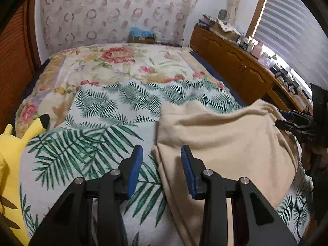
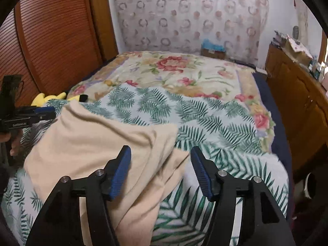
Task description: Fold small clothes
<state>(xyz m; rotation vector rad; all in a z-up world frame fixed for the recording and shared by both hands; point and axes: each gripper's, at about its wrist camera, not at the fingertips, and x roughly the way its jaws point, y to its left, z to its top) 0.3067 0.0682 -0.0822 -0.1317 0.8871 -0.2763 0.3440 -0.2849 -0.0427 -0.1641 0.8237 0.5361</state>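
Note:
A beige garment lies partly folded on a palm-leaf blanket on the bed. In the left wrist view my left gripper is open over the garment's left edge, and its blue pads press on nothing. In the right wrist view my right gripper is open wide above the garment's right edge, where rumpled folds lie loose between and below its fingers. Each gripper also shows in the other's view: the right gripper at the garment's far side, the left gripper near its upper left corner.
A floral blanket covers the far half of the bed. A yellow plush toy sits at the left edge. A cluttered wooden cabinet runs along the right, and a louvred wooden door stands on the left.

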